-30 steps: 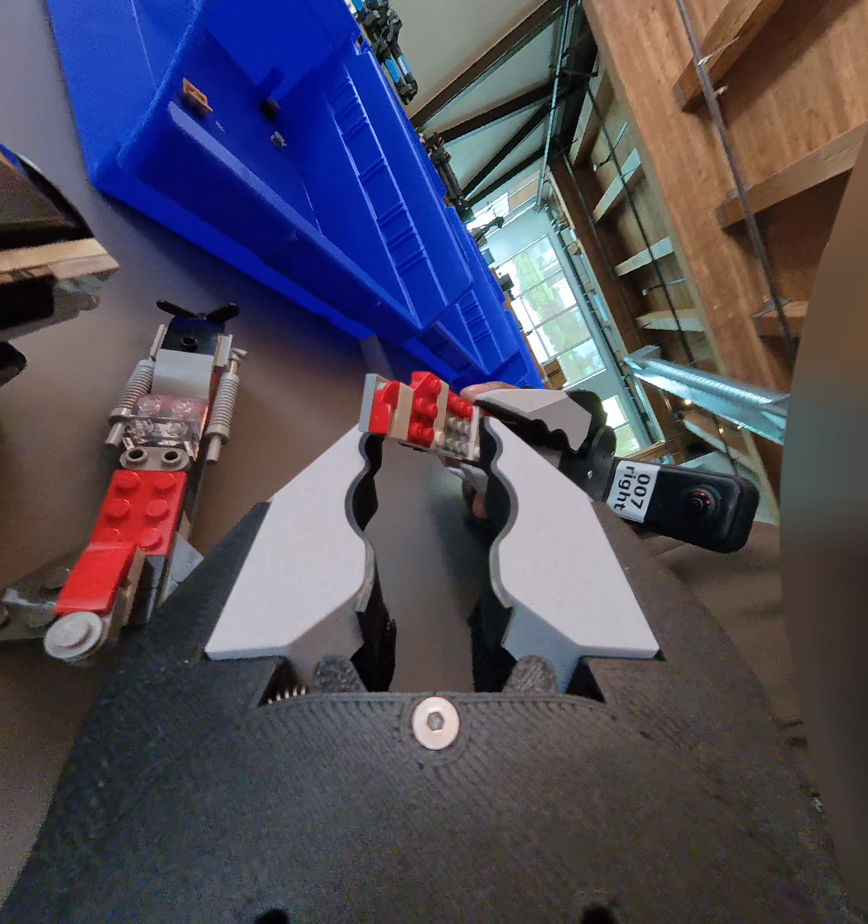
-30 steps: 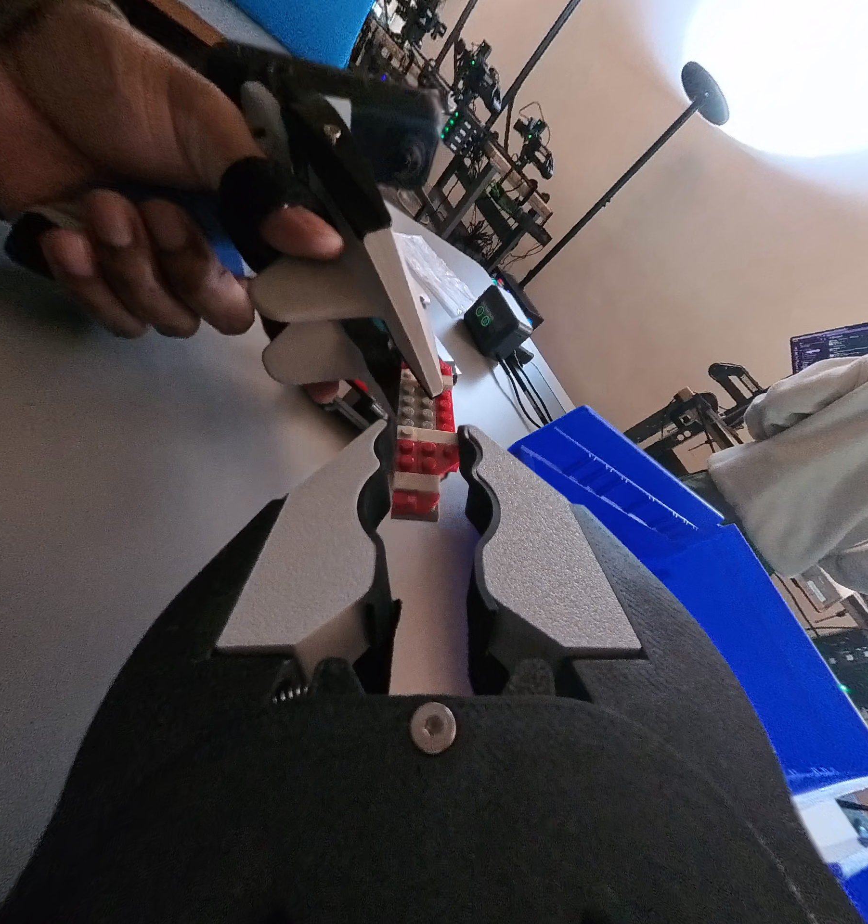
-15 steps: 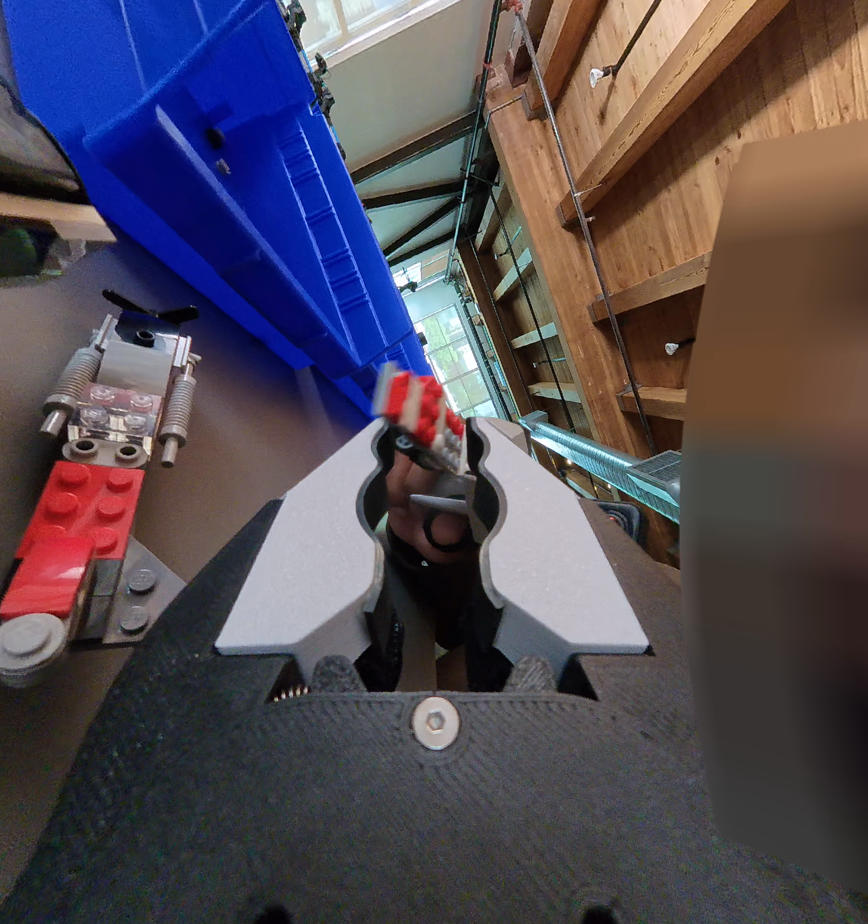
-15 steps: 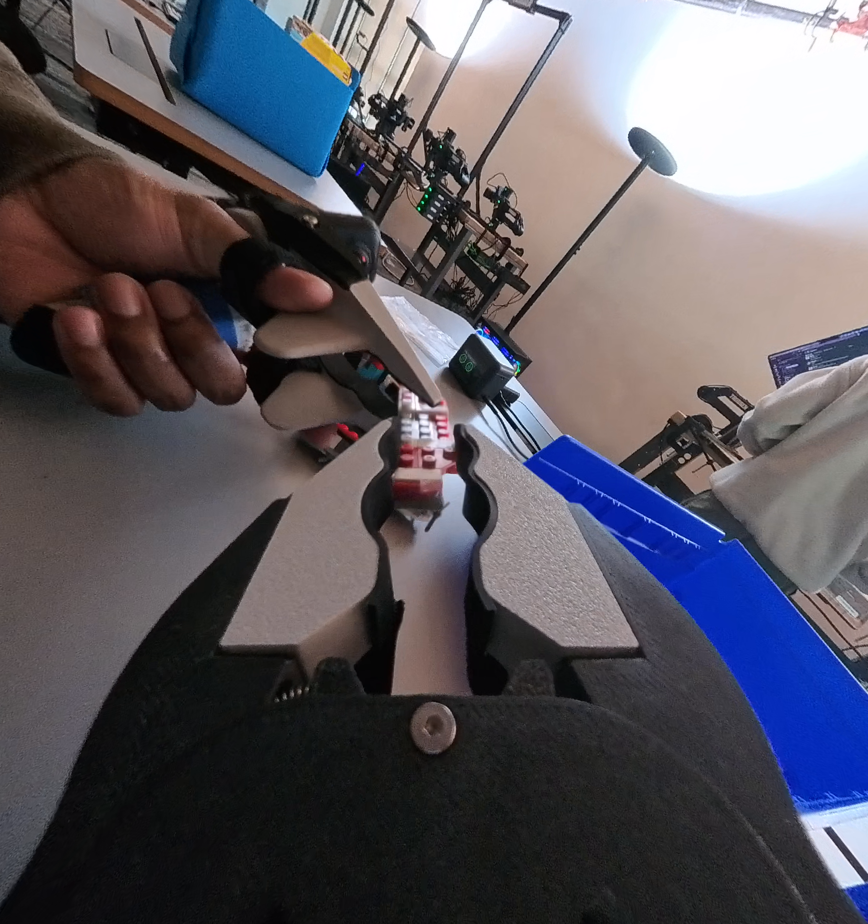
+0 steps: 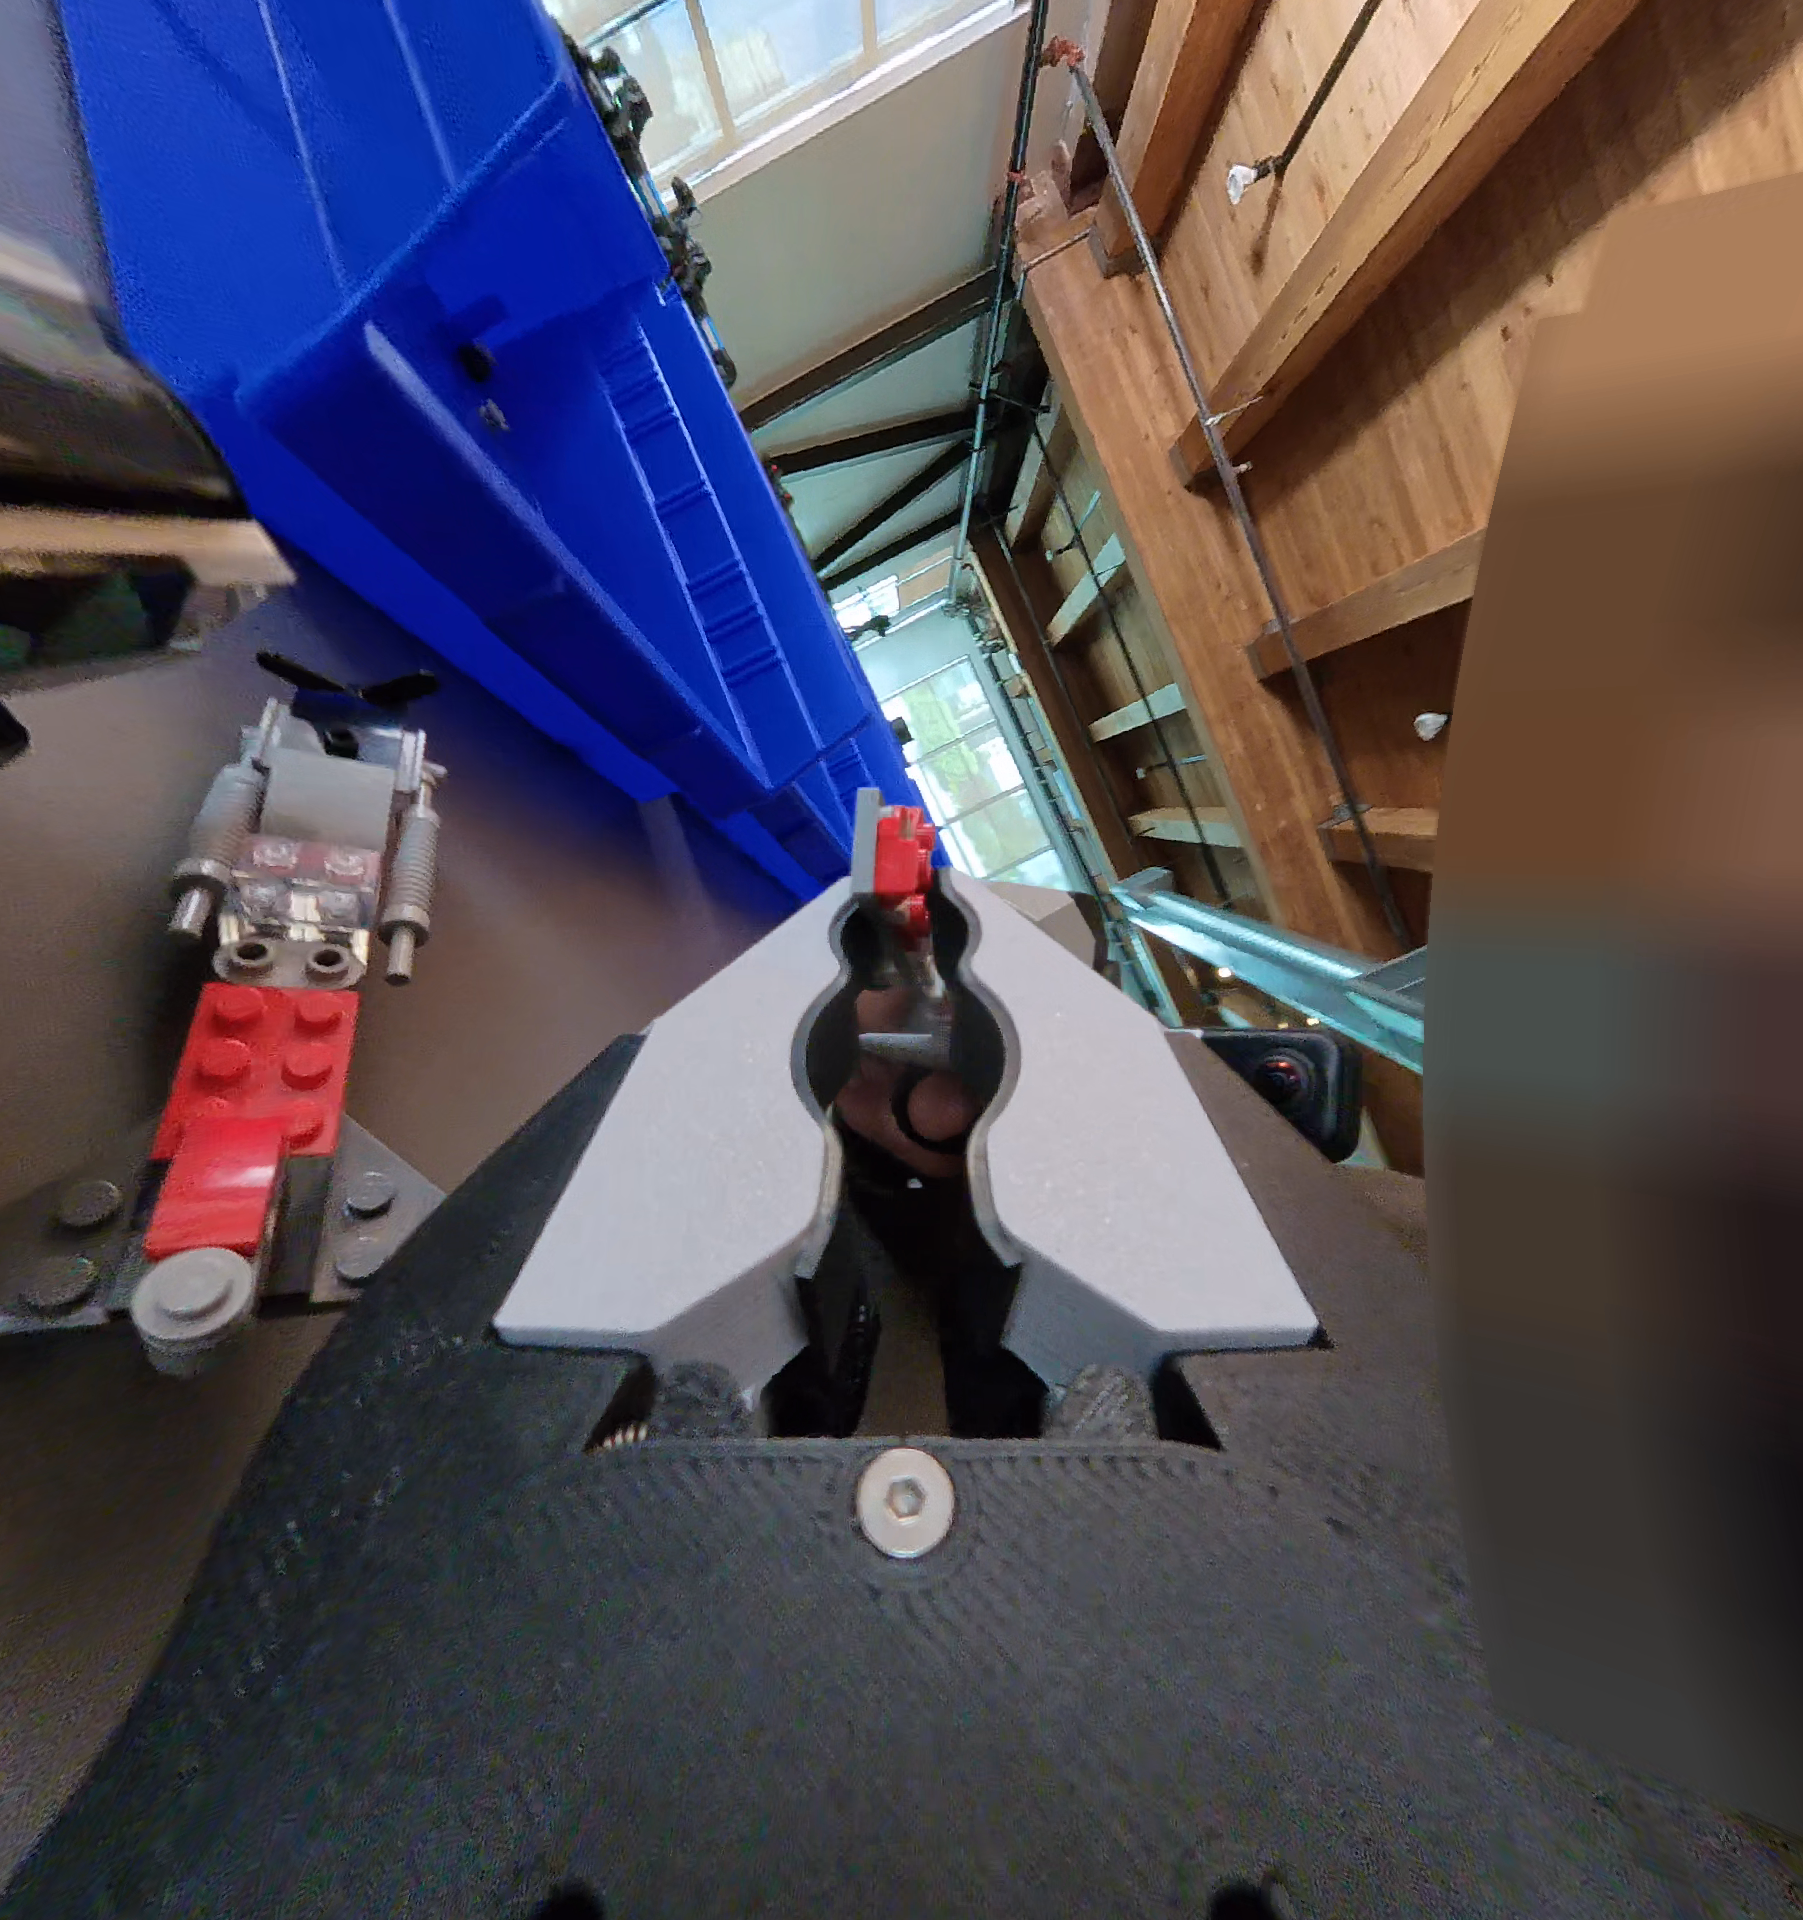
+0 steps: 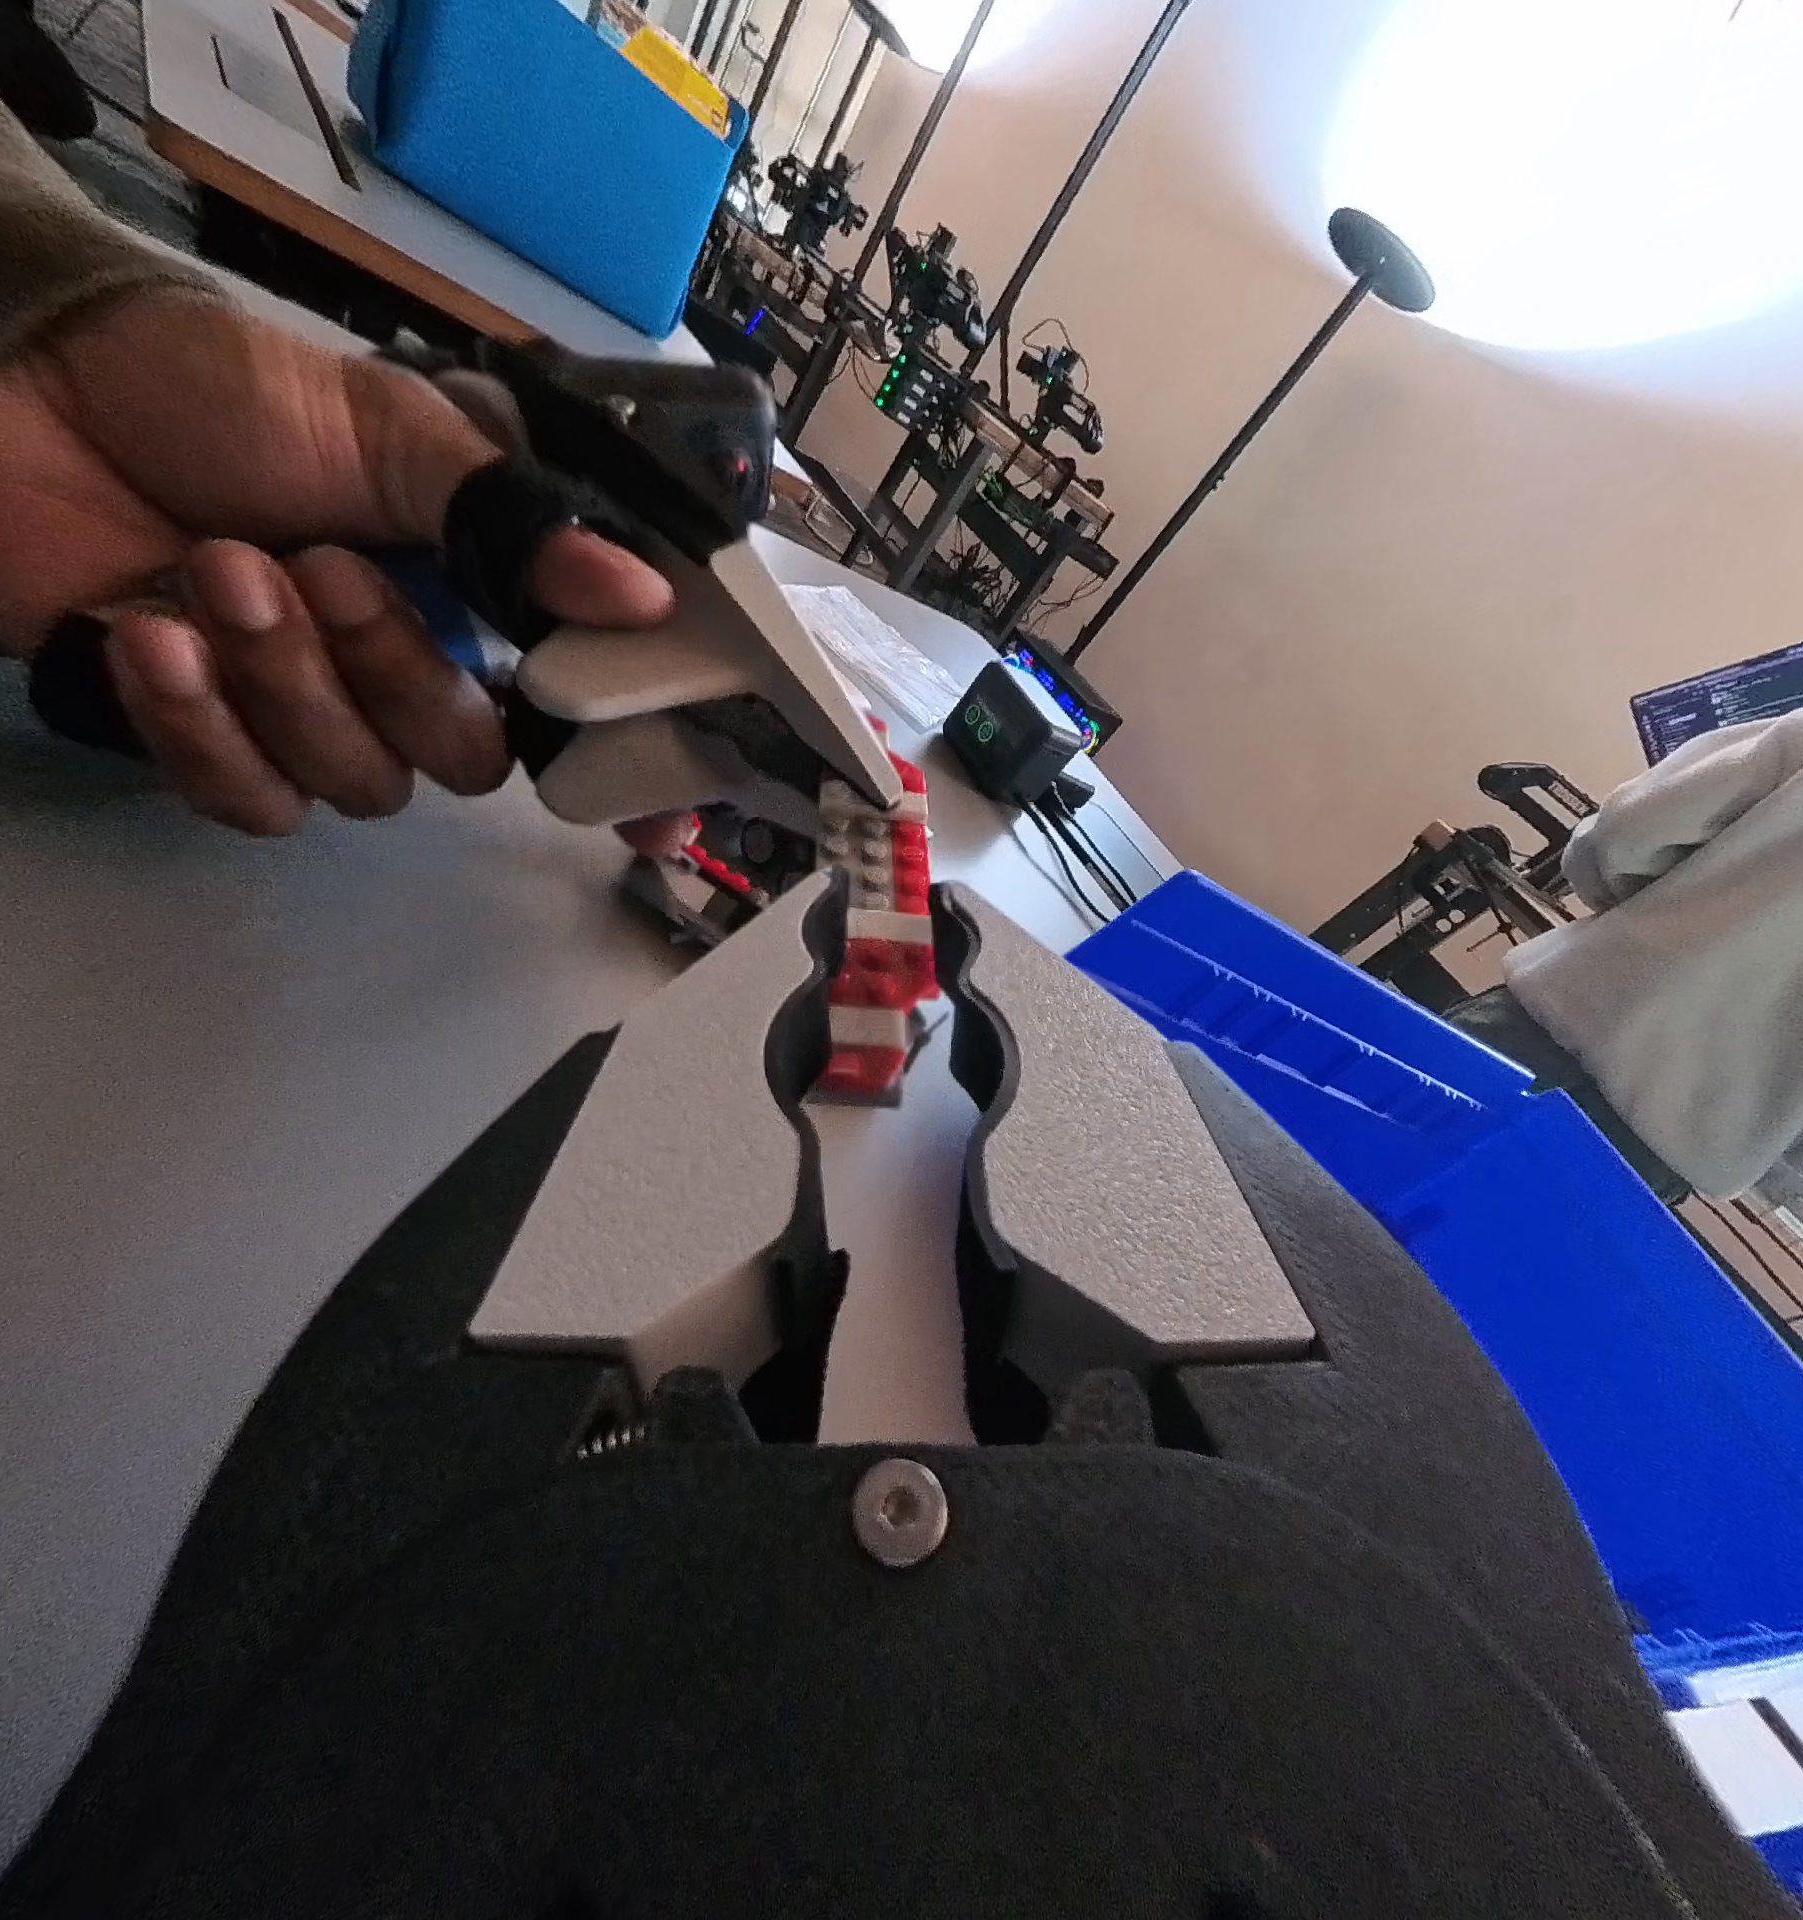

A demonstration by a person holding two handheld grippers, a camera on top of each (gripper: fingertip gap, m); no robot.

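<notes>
A small red, white and grey brick assembly [image 6: 876,987] is held above the grey table [image 6: 253,1039] by both grippers. My right gripper [image 6: 881,920] is shut on its near end, with both pads against its sides. My left gripper [image 6: 869,795], held by a hand [image 6: 201,540], pinches its far end. In the left wrist view my left gripper [image 5: 897,896] is shut on the assembly [image 5: 899,852], which shows edge-on there. The right gripper's finger [image 5: 902,1042] shows through the gap behind it.
A larger red and grey brick model [image 5: 253,1039] lies on the table to the left, also below the left gripper [image 6: 689,873]. Blue bins [image 5: 461,364] [image 6: 1499,1195] line the table's side. A small black device [image 6: 1011,727] with cables sits beyond. A pale sleeve [image 6: 1707,883] is at right. Less than 4 cm separates the two grippers' tips.
My left jaws closed from wide open onto the far end of the assembly. My right jaws narrowed on it. The assembly turned edge-on to the left camera.
</notes>
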